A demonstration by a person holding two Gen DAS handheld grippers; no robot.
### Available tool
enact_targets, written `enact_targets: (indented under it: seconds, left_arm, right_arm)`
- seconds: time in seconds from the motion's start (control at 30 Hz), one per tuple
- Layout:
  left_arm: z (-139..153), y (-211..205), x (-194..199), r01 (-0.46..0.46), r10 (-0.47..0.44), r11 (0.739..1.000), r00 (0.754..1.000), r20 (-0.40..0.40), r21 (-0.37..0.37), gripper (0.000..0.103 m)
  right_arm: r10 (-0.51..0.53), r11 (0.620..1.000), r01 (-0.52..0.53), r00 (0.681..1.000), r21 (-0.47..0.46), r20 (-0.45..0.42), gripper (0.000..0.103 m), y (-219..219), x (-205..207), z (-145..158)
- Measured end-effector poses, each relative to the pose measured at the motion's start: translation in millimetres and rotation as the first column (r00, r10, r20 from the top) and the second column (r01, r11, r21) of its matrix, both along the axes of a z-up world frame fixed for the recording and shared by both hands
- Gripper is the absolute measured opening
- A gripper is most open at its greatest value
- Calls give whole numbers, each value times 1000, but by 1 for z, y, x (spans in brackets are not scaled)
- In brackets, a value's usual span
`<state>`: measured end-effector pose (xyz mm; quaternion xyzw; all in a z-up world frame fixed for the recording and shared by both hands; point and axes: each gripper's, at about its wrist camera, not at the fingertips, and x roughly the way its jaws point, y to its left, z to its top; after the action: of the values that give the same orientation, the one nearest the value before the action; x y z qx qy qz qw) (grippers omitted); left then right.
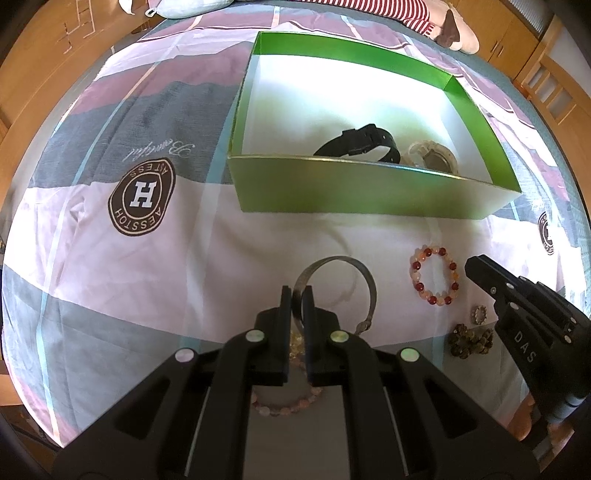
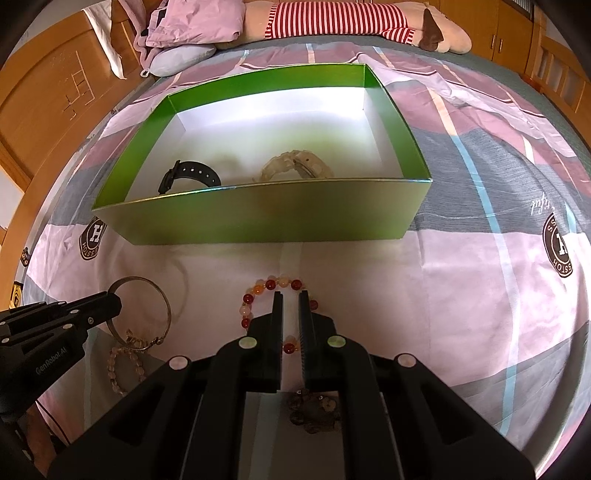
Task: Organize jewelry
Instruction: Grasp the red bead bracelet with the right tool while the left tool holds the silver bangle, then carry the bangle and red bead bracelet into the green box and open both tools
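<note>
We see the green box (image 1: 369, 192) open on the bedspread (image 1: 110, 258), and we place everything else by it. Inside, against its near wall, lie a black watch (image 1: 360, 146) and a pale translucent watch (image 1: 434, 157) side by side.

Just in front of the box our left gripper (image 1: 297, 295) is clamped on the rim of a metal bangle (image 1: 364, 280), fingers nearly together. Beside it, also before the box, our right gripper (image 2: 290, 299) hangs over the red bead bracelet (image 2: 271, 285), fingers narrow with a slim gap; we cannot tell whether they pinch a bead.

The left view alone shows a small silver ring (image 1: 479, 314) near a dark bead bracelet (image 1: 471, 339). The right view alone shows the pale watch's strap and a pink bead bracelet (image 2: 123, 363) touching the bangle's gold chain (image 2: 142, 341). A striped plush toy (image 2: 354, 20) lies beyond the box.
</note>
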<state>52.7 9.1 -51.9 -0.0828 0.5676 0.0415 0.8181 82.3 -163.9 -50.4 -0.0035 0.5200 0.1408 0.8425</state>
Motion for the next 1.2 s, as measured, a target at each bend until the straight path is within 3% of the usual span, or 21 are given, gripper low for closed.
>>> enact_targets:
  seconds: [0.23,0.33,0.43,0.67,0.77,0.83,1.0,1.1,1.13,1.2]
  left_arm:
    - [30,40,0,-49,61,992,994,94,-117,6]
    - [33,54,-1,-71,91,979,990,103,-191,6]
    - [33,57,-2,-73,95,974,991,98,-212,6]
    - [25,50,-1,-70,88,979,992,88,-190,6]
    - [20,44,0,-56,71,984,994,79,-172,6]
    - [17,39,0,-46,58,986,996,72,-158,6]
    - [16,31,0,-26,36,991,997,74,-131,6]
    - [17,28,-1,-25,35,992,996,81,-121,6]
    - [17,28,-1,-25,35,993,996,83,-118,6]
    - [19,28,-2,-27,37,993,995,92,-114,6]
  right_arm:
    - [-14,999,13,999,38,30,8,-4,-1,15]
    - [-15,998,12,999,60,50,8,-6,-3,24]
    - [-12,997,7,998,77,65,8,-7,-6,32]
    - [12,996,-18,998,90,62,8,-4,-8,33]
    - [44,999,-44,999,22,16,9,4,-3,14]
    - [35,999,-36,998,-18,-43,21,5,4,-5]
    - [25,996,-34,994,-83,-105,23,8,11,-35]
    - [39,994,-47,995,-94,-87,20,12,9,-33]
    - [41,996,-48,995,-78,-89,8,12,9,-32]
    - [36,998,-40,995,-40,-94,8,10,8,-29]
